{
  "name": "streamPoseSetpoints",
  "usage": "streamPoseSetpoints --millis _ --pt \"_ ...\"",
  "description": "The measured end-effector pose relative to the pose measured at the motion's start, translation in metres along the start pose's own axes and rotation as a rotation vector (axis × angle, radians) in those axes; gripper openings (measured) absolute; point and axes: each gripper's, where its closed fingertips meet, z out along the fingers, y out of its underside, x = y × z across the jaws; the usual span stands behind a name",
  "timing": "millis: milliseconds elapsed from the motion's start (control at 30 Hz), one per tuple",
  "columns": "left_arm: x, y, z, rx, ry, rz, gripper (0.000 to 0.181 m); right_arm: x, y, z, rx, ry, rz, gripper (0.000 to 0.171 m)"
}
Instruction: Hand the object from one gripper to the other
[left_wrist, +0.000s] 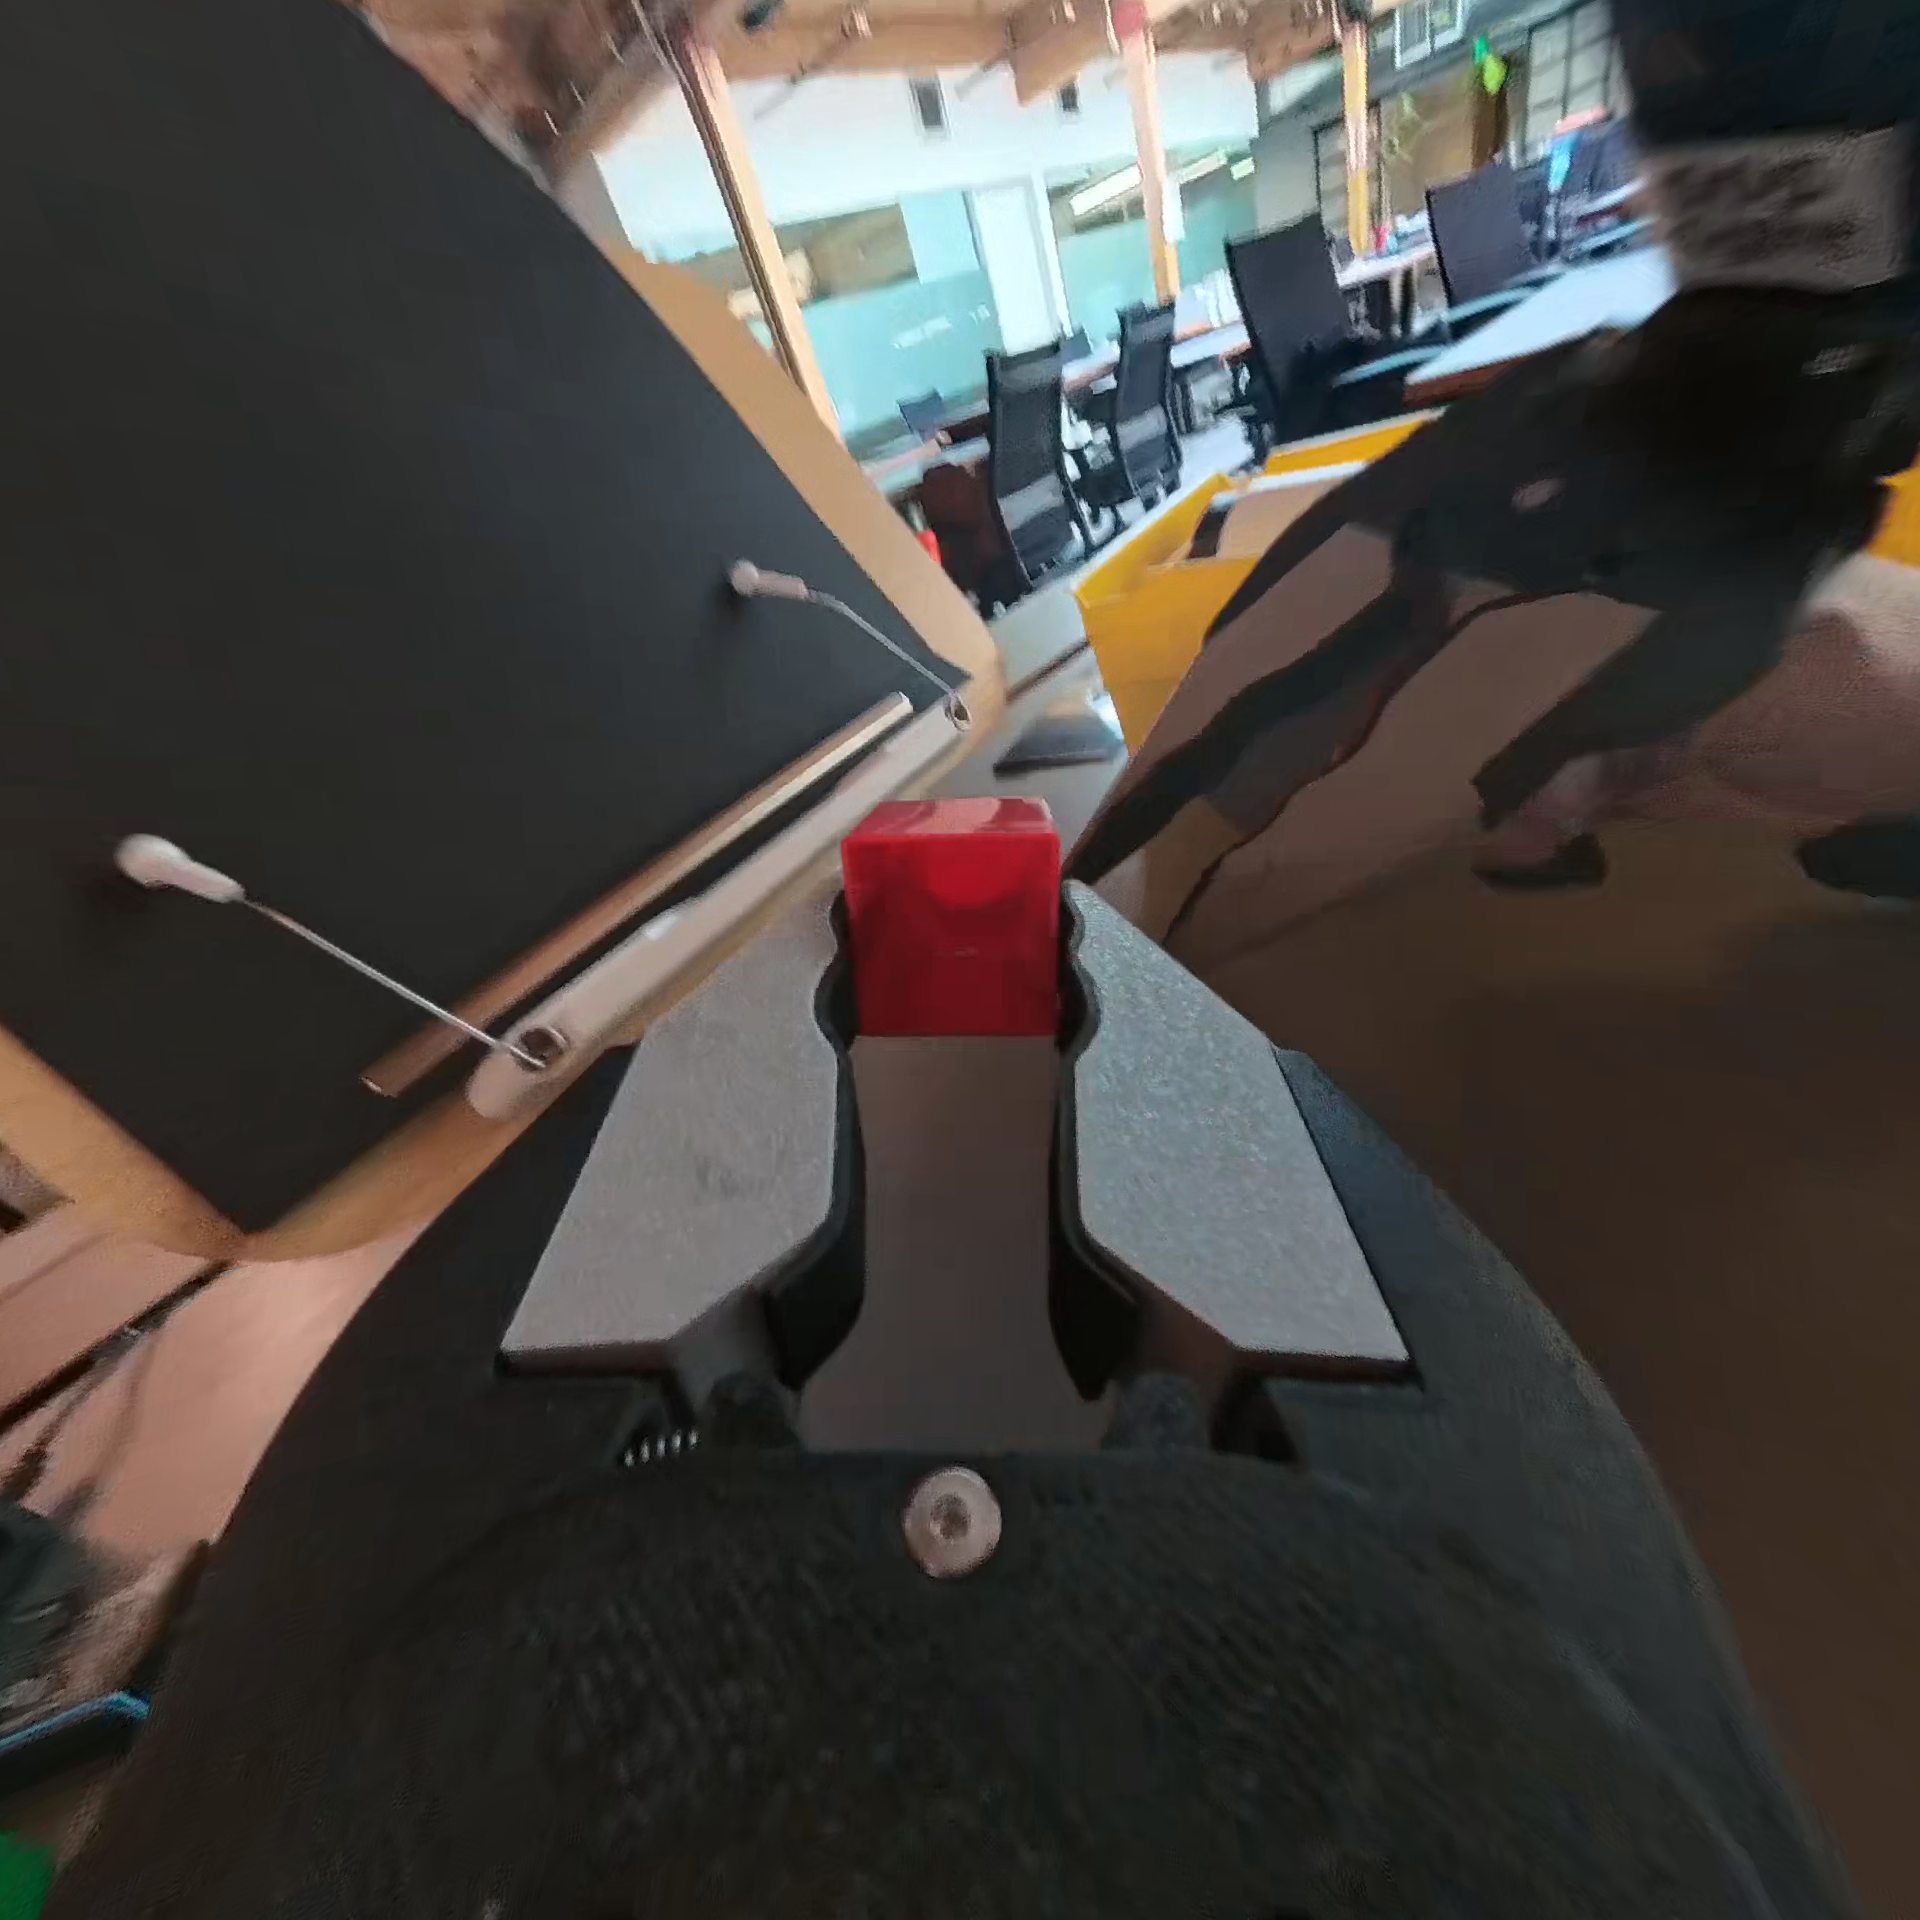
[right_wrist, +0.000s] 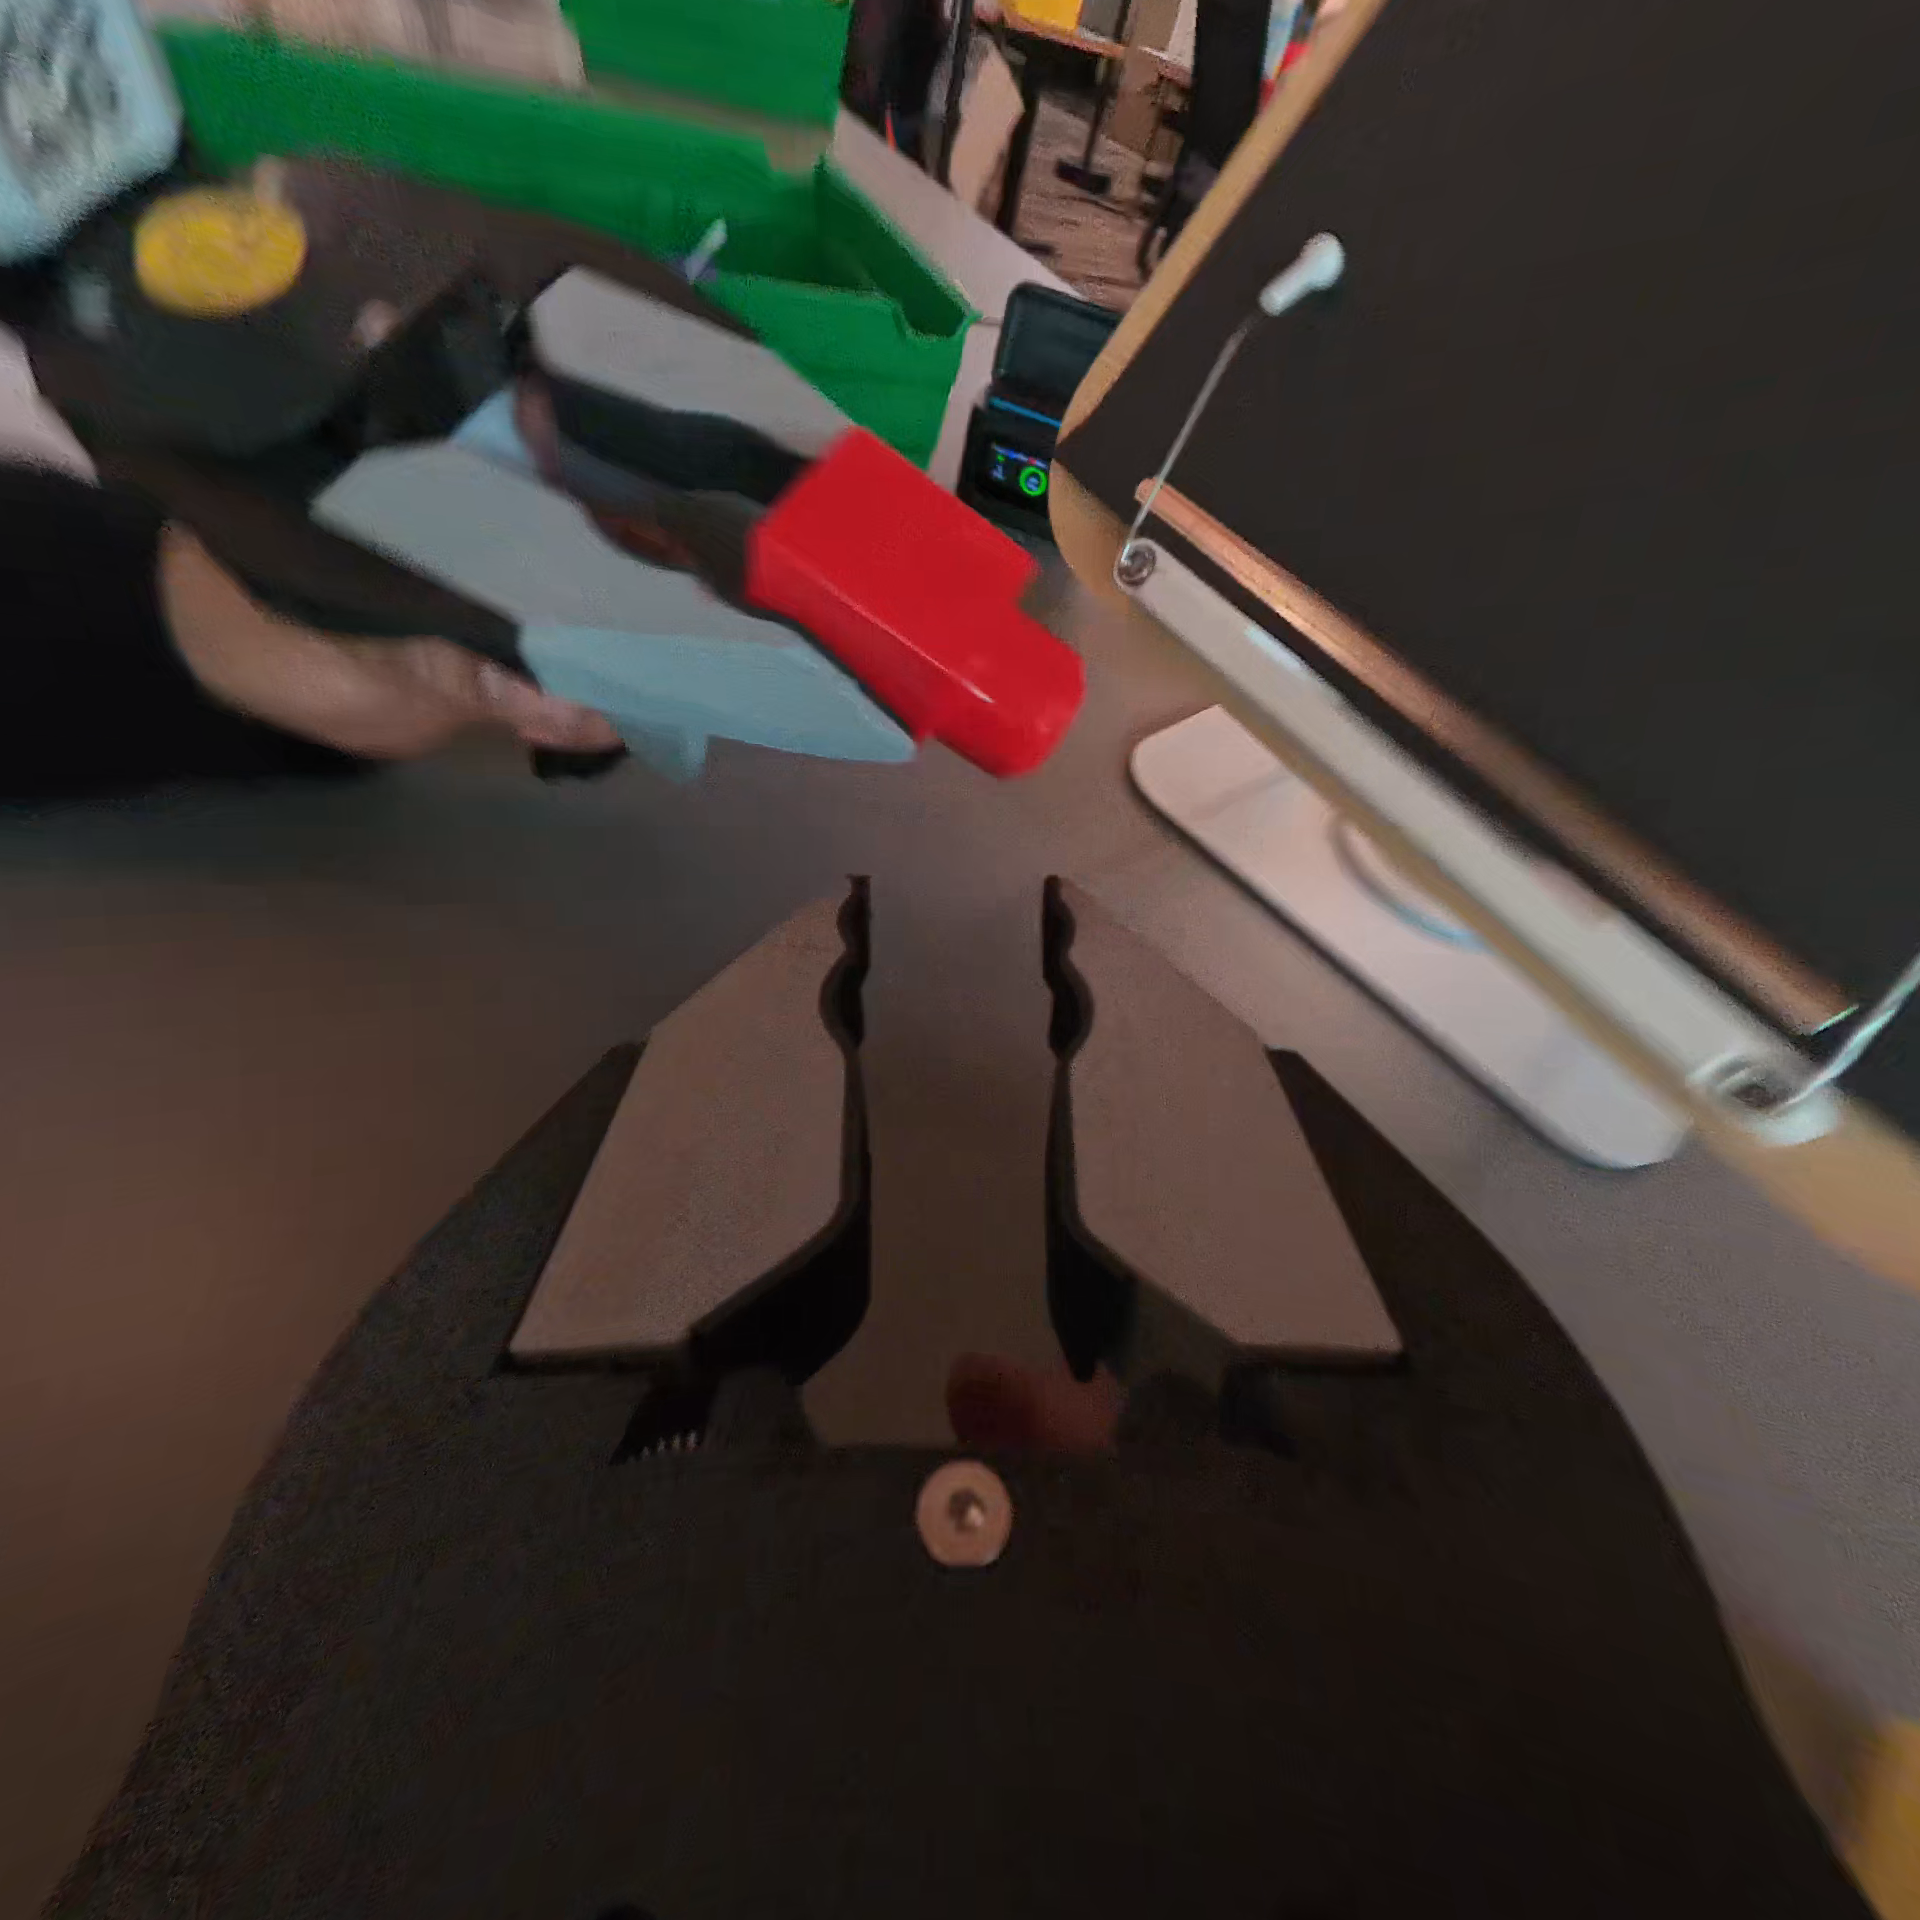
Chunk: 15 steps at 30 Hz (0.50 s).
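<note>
Left gripper (left_wrist: 954, 961) clamped the red block (right_wrist: 914, 603) by one end, long axis jutting forward past its tips. Right gripper (right_wrist: 951, 935) gaped empty; block lay ahead, slightly left, apart.

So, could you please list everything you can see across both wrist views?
red block: one, red, clamped in the left gripper's tips, above the table
black board: one, black with tan edge, tilted, on a white stand
yellow bin: one, yellow, behind cardboard boxes
green bin: one, green, far side of table
office chairs: several, black, background
left gripper: grey fingers, shut on block
right gripper: open, empty
hand: one, holding left gripper
</note>
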Motion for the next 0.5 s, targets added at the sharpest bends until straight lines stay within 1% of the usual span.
streamPoseSetpoints --millis 33,67,133,167,200,233,267,333,367,433,500 --pt "-0.001 -0.008 -0.003 0.038 -0.022 0.037 0.033 -0.001 -0.002 -0.001 0.03 -0.071 0.139 0.038" --pt "-0.001 -0.016 -0.006 0.073 -0.048 0.085 0.033 -0.005 -0.007 -0.002 0.072 -0.174 0.288 0.047" --pt "0.0 -0.028 -0.012 0.116 -0.1 0.196 0.033 -0.019 -0.029 -0.014 0.208 -0.461 0.6 0.054" --pt "0.003 -0.032 -0.014 0.131 -0.119 0.25 0.033 -0.022 -0.042 -0.022 0.287 -0.594 0.733 0.054" --pt "0.006 -0.036 -0.015 0.144 -0.133 0.305 0.033 -0.023 -0.052 -0.031 0.35 -0.697 0.816 0.046" --pt "0.011 -0.037 -0.015 0.151 -0.136 0.36 0.033 -0.026 -0.056 -0.035 0.379 -0.755 0.841 0.049" --pt "0.017 -0.037 -0.014 0.15 -0.131 0.415 0.033 -0.029 -0.056 -0.034 0.368 -0.76 0.829 0.052" --pt "0.028 -0.034 -0.01 0.136 -0.123 0.513 0.033 -0.031 -0.052 -0.026 0.324 -0.692 0.8 0.057" --pt "0.033 -0.032 -0.008 0.131 -0.115 0.553 0.033 -0.033 -0.053 -0.026 0.323 -0.687 0.796 0.064" --pt "0.041 -0.033 -0.007 0.139 -0.111 0.617 0.033 -0.036 -0.058 -0.026 0.333 -0.712 0.832 0.062" --pt "0.045 -0.036 -0.008 0.153 -0.117 0.647 0.033 -0.038 -0.059 -0.027 0.347 -0.736 0.87 0.045"
